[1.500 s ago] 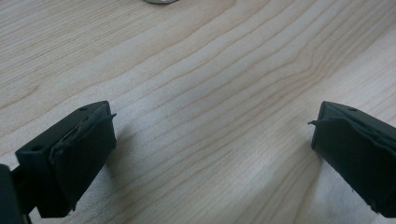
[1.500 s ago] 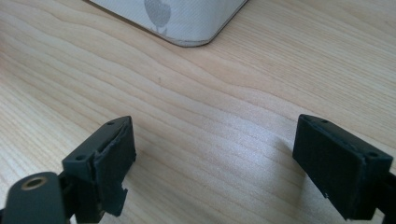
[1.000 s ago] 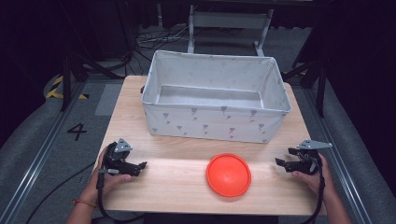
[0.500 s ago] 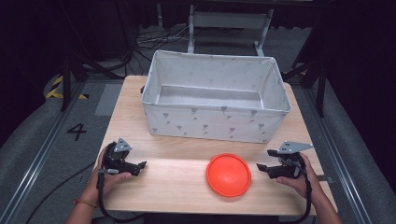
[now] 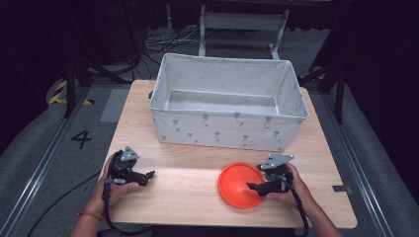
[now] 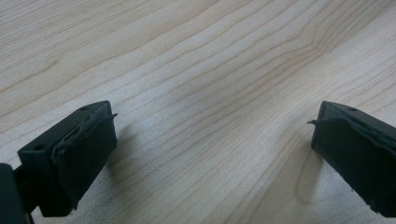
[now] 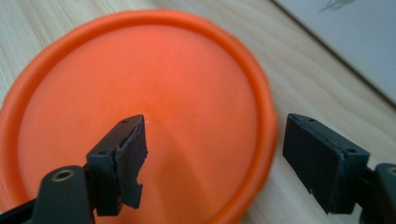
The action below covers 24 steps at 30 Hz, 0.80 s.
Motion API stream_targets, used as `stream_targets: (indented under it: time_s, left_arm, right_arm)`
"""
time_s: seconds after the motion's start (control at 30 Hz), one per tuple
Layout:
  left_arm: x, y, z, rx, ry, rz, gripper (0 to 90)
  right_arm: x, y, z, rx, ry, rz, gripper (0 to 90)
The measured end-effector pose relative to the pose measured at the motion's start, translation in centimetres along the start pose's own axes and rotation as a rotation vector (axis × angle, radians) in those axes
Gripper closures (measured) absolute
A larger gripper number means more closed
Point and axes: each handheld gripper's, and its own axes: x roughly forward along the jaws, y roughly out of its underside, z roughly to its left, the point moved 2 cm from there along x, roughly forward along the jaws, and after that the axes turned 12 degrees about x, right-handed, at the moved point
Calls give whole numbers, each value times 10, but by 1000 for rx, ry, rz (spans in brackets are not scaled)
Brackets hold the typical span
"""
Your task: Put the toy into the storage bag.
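An orange disc (image 5: 237,185) lies flat on the wooden table (image 5: 188,197), near its front edge and right of centre. My right gripper (image 5: 252,187) reaches over the disc's right rim, pointing left. In the right gripper view the disc (image 7: 140,70) lies under the right gripper (image 7: 215,123): one jaw hangs over the disc, the other outside its rim. The jaws have just been opening, and the rim runs between them with no pad pressing on it. My left gripper (image 5: 148,175) rests at the front left, open over bare wood (image 6: 212,109).
A large grey fabric bin (image 5: 227,128), with nothing in it, takes up the back half of the table. Bare wood lies between the two grippers. Cables and a metal frame (image 5: 242,22) stand on the floor behind the table.
My right gripper has moved left from the table's right edge to the disc's right rim. The left gripper and the disc have not moved.
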Motion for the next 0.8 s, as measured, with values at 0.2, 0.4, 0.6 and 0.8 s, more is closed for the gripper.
stream_targets:
  time_s: [0.2, 0.4, 0.6, 0.8]
  left_arm:
    - [0, 0, -1, -4, -2, 2, 6]
    - [0, 0, -1, -7, -4, 1, 6]
    - [0, 0, -1, -6, -4, 2, 6]
    - [0, 0, -1, -6, -3, 2, 6]
  right_arm:
    - [16, 8, -1, 53, -11, 7, 126]
    - [15, 8, 2, 32, -22, 13, 212]
    - [8, 7, -12, 135, -67, -24, 518]
    - [-4, 3, -14, 139, -93, -69, 681]
